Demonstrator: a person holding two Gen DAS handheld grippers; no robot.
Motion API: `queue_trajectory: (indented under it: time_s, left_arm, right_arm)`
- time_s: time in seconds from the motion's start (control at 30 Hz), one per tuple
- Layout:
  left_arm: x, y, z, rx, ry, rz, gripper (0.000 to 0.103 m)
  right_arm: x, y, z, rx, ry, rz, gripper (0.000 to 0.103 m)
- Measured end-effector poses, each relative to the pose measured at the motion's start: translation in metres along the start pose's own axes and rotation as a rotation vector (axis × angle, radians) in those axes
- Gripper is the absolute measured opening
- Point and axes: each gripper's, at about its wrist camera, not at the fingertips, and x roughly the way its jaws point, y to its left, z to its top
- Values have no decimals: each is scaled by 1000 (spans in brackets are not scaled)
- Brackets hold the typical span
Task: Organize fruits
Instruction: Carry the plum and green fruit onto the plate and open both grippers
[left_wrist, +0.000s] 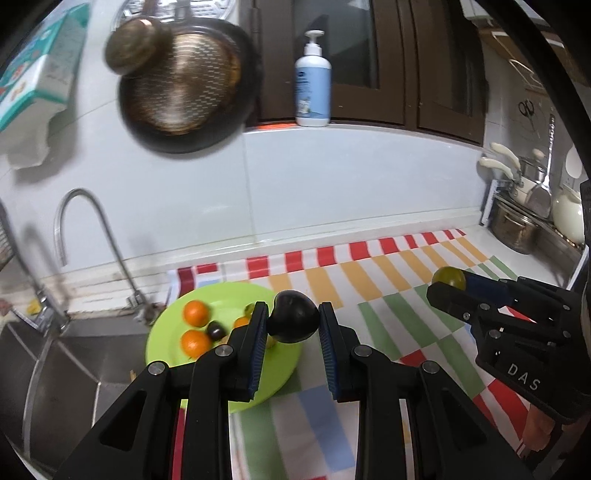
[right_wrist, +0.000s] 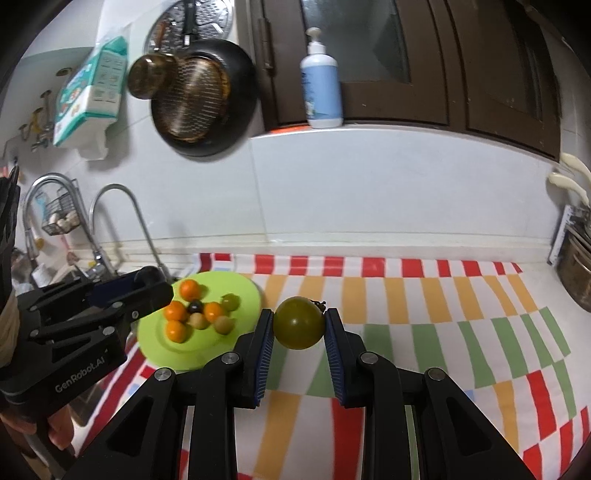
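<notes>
The left gripper is clamping a dark plum between its blue-padded fingers, with both pads pressing on the fruit's sides. Directly beyond and below the left fingertips, a green plate is resting on the striped cloth. On the plate, ahead and to the left of the left finger, two oranges and a small dark fruit are lying close together; further fruit is partly hidden behind that finger.

The right gripper is gripping a greenish-yellow fruit between its pads, the fruit's stem pointing toward the right finger. Seen from the right wrist, the plate is sitting ahead and to the left of the fingertips, carrying a cluster of four oranges, three pale green fruits and one dark fruit at the centre. The left gripper is appearing at the left of this view, above the plate's near-left edge.

Seen from the left wrist, the right gripper is hovering well to the right, over the cloth, with the greenish-yellow fruit at its tip.
</notes>
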Motion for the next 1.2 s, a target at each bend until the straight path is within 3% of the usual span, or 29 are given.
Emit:
queue_trajectory:
  time_s: [0.63, 0.97, 1.2]
  left_arm:
    - [-14, 62, -27, -90, 43, 113, 28]
    - [15, 76, -42, -98, 83, 88, 28]
    - [49, 79, -50, -46, 129, 33, 28]
  right_arm:
    - [30, 72, 4, -110, 37, 175, 29]
    - [74, 94, -1, -181, 138, 251, 29]
    - [110, 98, -5, -210, 206, 277, 29]
